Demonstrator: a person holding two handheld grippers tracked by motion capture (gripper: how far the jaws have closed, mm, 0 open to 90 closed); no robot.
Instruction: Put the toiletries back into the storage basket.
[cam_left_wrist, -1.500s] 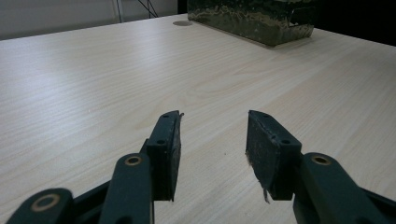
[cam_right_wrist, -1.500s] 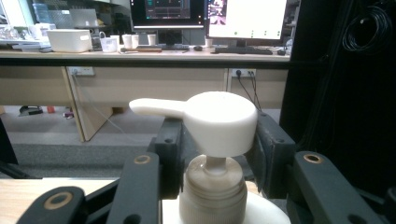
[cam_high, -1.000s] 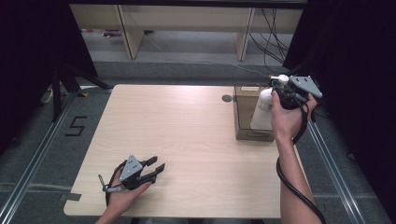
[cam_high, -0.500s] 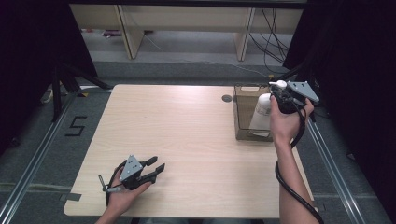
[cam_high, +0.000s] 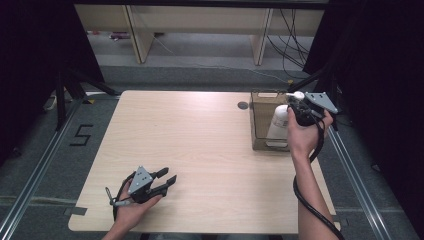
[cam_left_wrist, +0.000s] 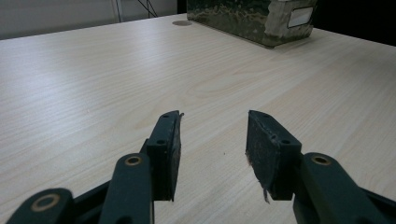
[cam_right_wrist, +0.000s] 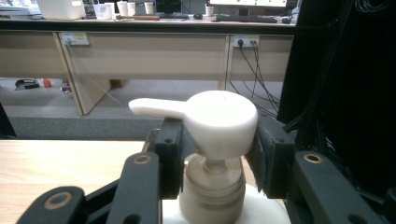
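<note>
High view looks down on the table (cam_high: 200, 150) — gripper views sit low, close; all share its top.

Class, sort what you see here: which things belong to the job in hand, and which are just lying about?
In the job: right gripper, pump bottle, brown box.
Lying about: left gripper resting open, table, desks behind.

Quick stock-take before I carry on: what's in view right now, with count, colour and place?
Pump bottle: one, white, upright in the box, pump head held by the right claw.
Box: one, brown, open-topped, table's far right.
Table: one, light wood, centre.
Grommet: one, grey, on the table left of the box.
Left claw: one, black, open, resting near the table's front left.
Right claw: one, black, shut on the pump head.
</note>
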